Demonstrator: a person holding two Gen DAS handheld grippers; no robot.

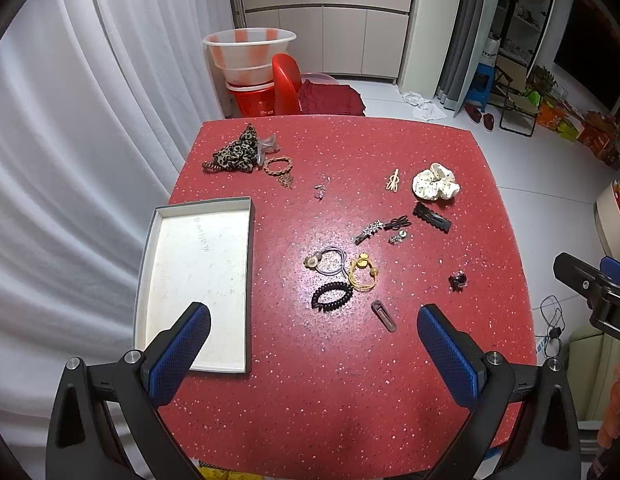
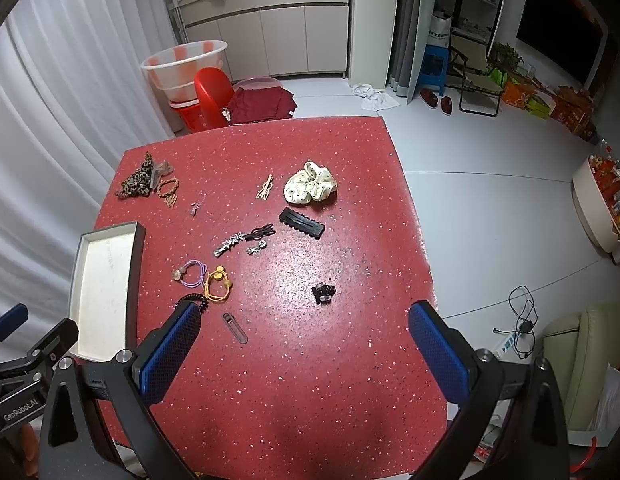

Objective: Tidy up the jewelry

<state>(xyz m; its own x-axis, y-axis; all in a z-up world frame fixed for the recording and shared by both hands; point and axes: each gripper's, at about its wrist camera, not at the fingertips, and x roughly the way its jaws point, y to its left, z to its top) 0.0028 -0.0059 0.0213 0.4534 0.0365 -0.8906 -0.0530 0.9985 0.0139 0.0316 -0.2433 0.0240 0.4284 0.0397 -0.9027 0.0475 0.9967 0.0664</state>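
1. Your jewelry and hair pieces lie scattered on the red speckled table [image 1: 349, 380], none of them in the tray [image 1: 198, 272] – that shallow white-lined box sits empty along the table's left edge.
2. Nearest your grippers is a cluster: a black coil hair tie [image 1: 331, 296], a yellow hair tie [image 1: 363, 272] touching it, and a lilac hair tie [image 1: 329, 260] with beads just behind. A dark oblong snap clip [image 1: 383, 315] lies just beside the coil, closer to you.
3. A small black claw clip [image 2: 323, 293] sits alone toward the right edge.
4. Mid-table you have a star-studded barrette [image 1: 367, 231], a small silver charm piece [image 1: 397, 237] next to it, and a black scalloped snap clip [image 1: 431, 218] to the right.
5. Farther back: a cream dotted scrunchie [image 1: 435, 181], a gold hairpin [image 1: 393, 180] just left of it, and a tiny silvery item [image 1: 321, 190] too small to identify.
6. At the far left corner, a leopard-print scrunchie [image 1: 236, 152] lies against a braided brown bracelet [image 1: 278, 168].
7. Your left gripper [image 1: 313, 324] hovers over the near edge, jaws spread wide and holding nothing – one finger over the tray, the other over bare table.
8. Your right gripper [image 2: 304, 322] is likewise spread and empty, its left pad [image 2: 170, 352] overlapping the coil tie in view; contact cannot be judged.
9. Beyond the table stand a red chair [image 1: 286, 84] and stacked plastic basins [image 1: 249, 54].
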